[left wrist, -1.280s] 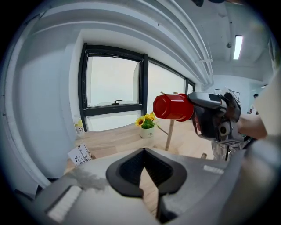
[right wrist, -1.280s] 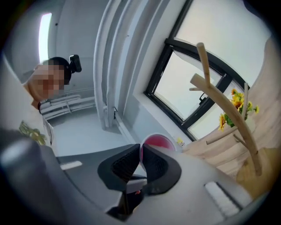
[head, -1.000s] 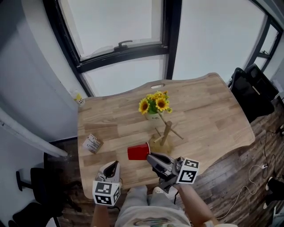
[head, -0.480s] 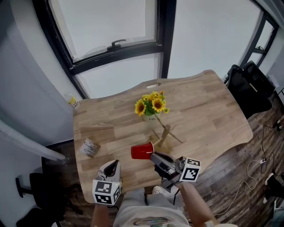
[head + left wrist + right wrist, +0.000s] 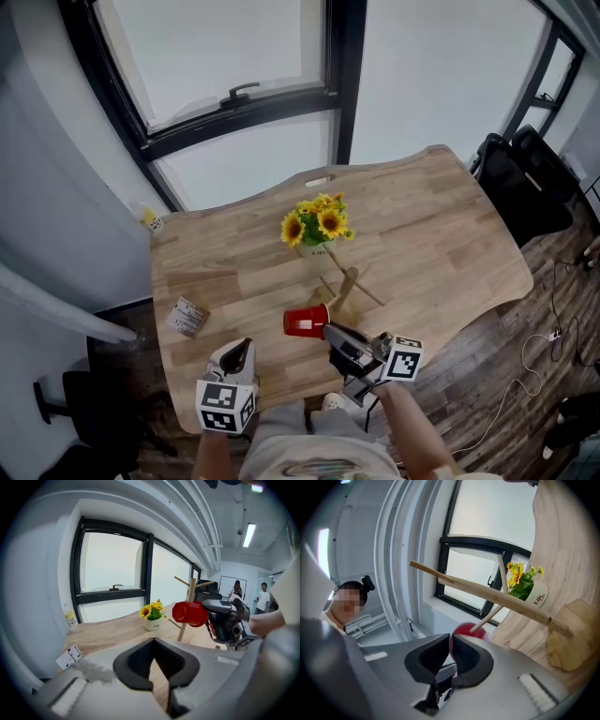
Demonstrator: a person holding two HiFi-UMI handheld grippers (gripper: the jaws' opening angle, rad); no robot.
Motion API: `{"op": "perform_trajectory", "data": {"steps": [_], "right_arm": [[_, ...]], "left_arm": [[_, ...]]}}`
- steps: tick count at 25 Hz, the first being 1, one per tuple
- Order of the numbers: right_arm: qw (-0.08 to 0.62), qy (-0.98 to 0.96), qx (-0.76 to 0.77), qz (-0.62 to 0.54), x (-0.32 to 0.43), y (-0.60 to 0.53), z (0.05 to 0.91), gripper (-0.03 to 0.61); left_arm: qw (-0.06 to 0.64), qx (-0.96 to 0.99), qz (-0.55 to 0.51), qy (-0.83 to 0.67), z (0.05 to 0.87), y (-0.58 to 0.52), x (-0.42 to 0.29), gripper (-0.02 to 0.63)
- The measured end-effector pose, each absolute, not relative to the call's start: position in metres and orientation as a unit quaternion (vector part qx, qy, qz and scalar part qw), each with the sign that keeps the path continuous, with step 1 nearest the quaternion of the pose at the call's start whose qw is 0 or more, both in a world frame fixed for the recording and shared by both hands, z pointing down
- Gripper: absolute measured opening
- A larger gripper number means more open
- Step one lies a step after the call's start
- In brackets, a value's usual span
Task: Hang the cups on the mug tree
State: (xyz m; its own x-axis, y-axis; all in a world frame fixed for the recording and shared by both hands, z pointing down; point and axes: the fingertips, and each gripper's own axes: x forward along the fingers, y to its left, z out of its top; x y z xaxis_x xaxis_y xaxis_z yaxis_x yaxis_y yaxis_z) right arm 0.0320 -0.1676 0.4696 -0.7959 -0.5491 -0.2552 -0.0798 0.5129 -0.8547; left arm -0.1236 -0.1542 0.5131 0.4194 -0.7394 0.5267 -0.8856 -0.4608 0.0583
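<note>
Head view, looking steeply down on a pale wooden counter (image 5: 431,225) under a large window (image 5: 234,56). My right gripper (image 5: 328,330) has its fingers closed to a narrow gap on the wall of a red cup (image 5: 305,322). The cup is lifted off the counter, lies on its side and sticks out past the fingertips. I cannot see into it from any view.

Just beyond the right fingers and slightly to their right stands the wooden mug tree (image 5: 349,284). The cup is not yet hung on it. In the right gripper view one thin peg (image 5: 487,617) slants down to the cup's red edge just above the fingertips. I cannot tell whether peg and cup touch.

Farther out past the tree, a white vase (image 5: 320,248) holds a bunch of sunflowers (image 5: 316,223).

My left gripper (image 5: 246,346) hovers over the near edge of the counter, well to the left of the cup. Its fingertips are drawn together with nothing between them.

In the left gripper view the cup and the right gripper cover the middle of the tree's post. Ahead and to the left of the left fingers a small printed box (image 5: 187,317) lies flat, its print too small to read. A little bottle (image 5: 148,219) stands at the far left corner, its label also unreadable.
</note>
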Motion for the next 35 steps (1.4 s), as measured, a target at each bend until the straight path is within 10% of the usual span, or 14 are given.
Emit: {"op": "perform_trajectory", "data": {"steps": [35], "right_arm": [[0.254, 0.794, -0.304, -0.461, 0.077, -0.196, 0.512, 0.043]], "left_arm": [[0.166, 0.848, 0.228, -0.448, 0.522, -0.167, -0.100, 0.000]]}}
